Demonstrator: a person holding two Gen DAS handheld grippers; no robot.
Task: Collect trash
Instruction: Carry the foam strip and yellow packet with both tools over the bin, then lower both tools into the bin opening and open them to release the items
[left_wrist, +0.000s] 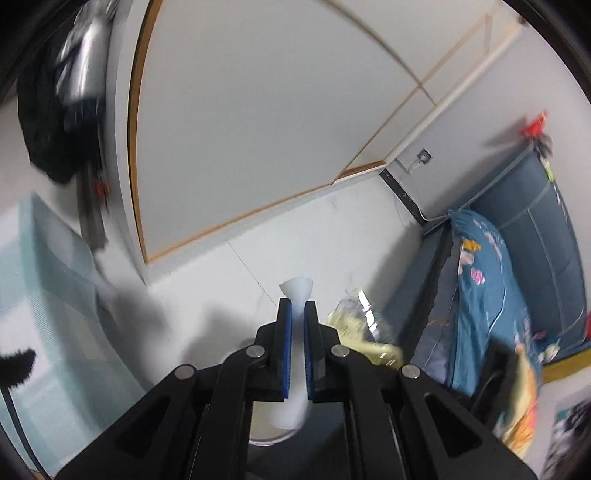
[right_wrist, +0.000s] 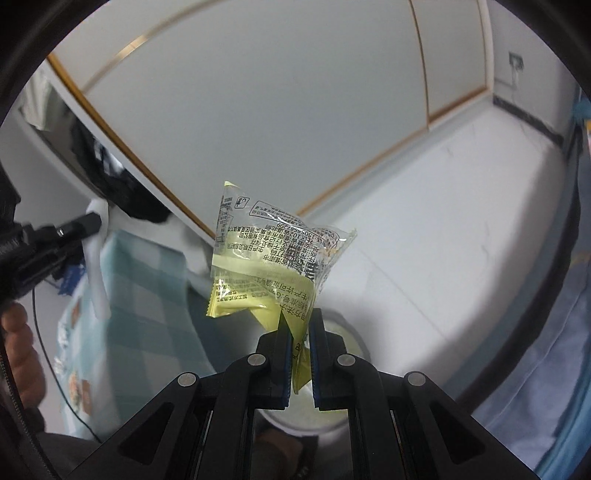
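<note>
Left gripper (left_wrist: 297, 308), jaws clamped on a white tissue (left_wrist: 296, 288) that sticks out past the fingertips, held above a round bin (left_wrist: 266, 440) on the pale floor (left_wrist: 325, 236). Right gripper (right_wrist: 299, 317), jaws clamped on the corner of a clear and yellow wrapper (right_wrist: 269, 258), which stands up from the fingers over the same bin's rim (right_wrist: 354, 336). A checked cloth (right_wrist: 147, 295) hangs at left.

two grippers, left one (left_wrist: 297, 308) and right one (right_wrist: 299, 317), one white paper scrap (left_wrist: 296, 290), one yellow-and-clear plastic wrapper (right_wrist: 273, 258), one round white bin (right_wrist: 343, 413) (only its rim shows), one checked tablecloth (right_wrist: 147, 295), one floral pillow (left_wrist: 480, 295)
</note>
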